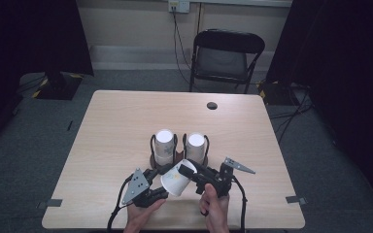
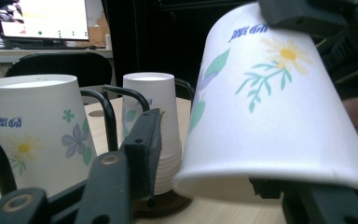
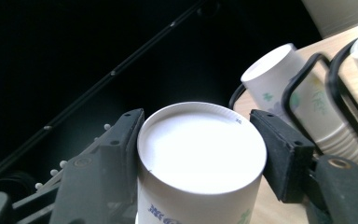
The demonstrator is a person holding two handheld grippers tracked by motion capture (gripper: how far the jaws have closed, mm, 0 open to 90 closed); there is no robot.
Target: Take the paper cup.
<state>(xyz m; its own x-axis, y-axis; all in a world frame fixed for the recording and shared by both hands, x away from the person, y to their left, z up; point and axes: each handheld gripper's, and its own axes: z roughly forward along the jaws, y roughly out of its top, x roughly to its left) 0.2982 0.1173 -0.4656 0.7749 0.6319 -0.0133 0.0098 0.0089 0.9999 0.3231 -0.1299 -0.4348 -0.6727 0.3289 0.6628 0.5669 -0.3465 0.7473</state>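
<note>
The right gripper [image 1: 187, 171] has its jaws clamped on the base end of a flowered paper cup [image 1: 176, 178], holding it tilted above the table [image 1: 116, 121] just in front of two stacks of upturned cups [image 1: 164, 145] in a black wire holder [image 1: 180, 145]. The left gripper [image 1: 161, 171] sits at the cup's rim end, its jaws apart with the rim between them, not visibly pressing on it.
</note>
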